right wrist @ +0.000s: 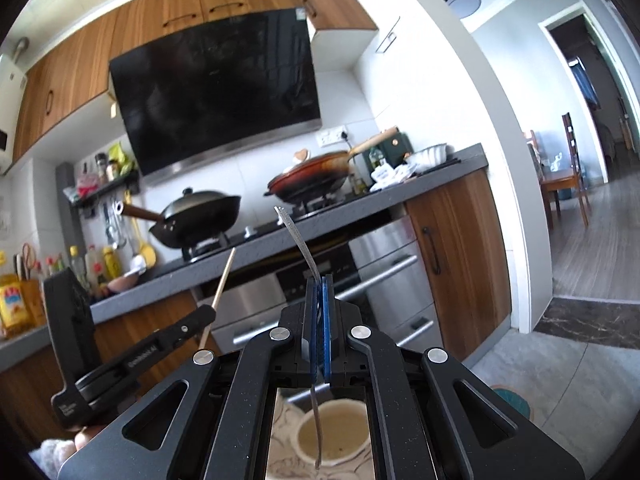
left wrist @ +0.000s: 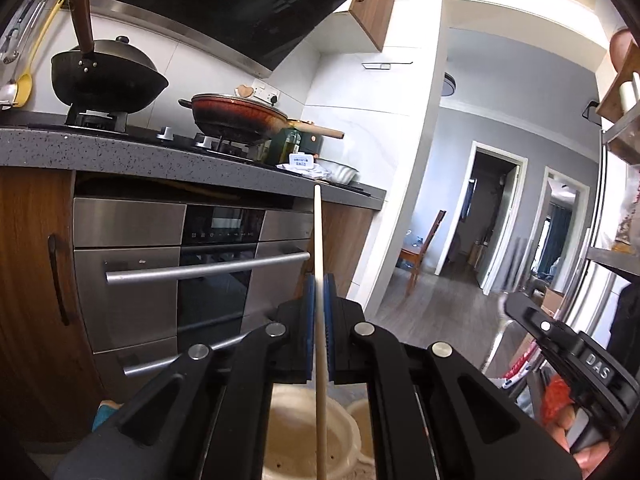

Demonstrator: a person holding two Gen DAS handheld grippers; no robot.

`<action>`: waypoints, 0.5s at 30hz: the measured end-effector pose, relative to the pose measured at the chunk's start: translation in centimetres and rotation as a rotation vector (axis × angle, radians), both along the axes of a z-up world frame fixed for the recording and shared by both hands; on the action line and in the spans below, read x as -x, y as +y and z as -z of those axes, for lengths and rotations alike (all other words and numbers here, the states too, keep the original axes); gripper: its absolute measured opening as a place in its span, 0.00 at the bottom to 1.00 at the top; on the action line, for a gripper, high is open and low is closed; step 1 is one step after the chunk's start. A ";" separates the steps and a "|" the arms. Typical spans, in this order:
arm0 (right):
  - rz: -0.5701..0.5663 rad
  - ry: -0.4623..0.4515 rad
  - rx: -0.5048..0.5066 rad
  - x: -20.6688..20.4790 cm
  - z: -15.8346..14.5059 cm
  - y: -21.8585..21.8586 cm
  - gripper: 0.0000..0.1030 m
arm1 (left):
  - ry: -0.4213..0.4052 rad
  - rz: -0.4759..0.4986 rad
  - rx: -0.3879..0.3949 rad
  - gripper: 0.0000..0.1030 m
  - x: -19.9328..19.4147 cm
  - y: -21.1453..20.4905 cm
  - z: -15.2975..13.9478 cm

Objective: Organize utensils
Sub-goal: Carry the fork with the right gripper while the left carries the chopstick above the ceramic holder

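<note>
My left gripper [left wrist: 319, 280] is shut on a pale wooden chopstick [left wrist: 317, 236] that stands nearly upright; its lower end hangs over a cream ceramic holder [left wrist: 296, 440] seen below between the gripper arms. My right gripper [right wrist: 319, 280] is shut on a thin curved metal utensil [right wrist: 298, 240], its handle end pointing up; its lower end dips over a cream cup [right wrist: 344, 436]. The left gripper with its chopstick [right wrist: 223, 284] also shows in the right wrist view at the left. The right gripper body [left wrist: 576, 352] shows in the left wrist view at lower right.
Ahead is a grey counter [left wrist: 120, 148] with a black wok [left wrist: 108, 76] and a red pan [left wrist: 240, 116] on the hob, an oven [left wrist: 192, 272] below. A second cream cup [left wrist: 360, 420] sits beside the holder. A doorway [left wrist: 480, 220] opens to the right.
</note>
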State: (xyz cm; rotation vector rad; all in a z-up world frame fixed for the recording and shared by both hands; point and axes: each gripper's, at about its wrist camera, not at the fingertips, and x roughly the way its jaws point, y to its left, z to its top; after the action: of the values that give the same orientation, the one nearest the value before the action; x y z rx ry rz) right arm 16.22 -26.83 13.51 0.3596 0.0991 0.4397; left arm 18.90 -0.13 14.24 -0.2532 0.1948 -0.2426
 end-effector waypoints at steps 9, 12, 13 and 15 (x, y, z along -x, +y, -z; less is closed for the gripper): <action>0.001 0.016 -0.027 -2.2 2.2 0.5 0.03 | -0.003 -0.104 -0.100 0.04 -2.4 -1.2 2.4; 0.003 0.028 0.024 -2.3 2.6 1.4 0.03 | -0.010 -0.108 -0.133 0.04 -2.4 -1.6 2.9; -0.002 0.038 0.033 -2.5 2.7 1.6 0.03 | -0.009 -0.107 -0.139 0.04 -2.3 -1.6 3.0; -0.010 0.057 0.039 -2.7 2.9 1.7 0.03 | -0.008 -0.096 -0.143 0.04 -1.8 -1.5 3.1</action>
State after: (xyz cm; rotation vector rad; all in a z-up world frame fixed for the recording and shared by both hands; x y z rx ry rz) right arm 18.93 -25.09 10.62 0.3335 0.1645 0.4369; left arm 20.72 -1.64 11.11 -0.1196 0.1908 -0.1335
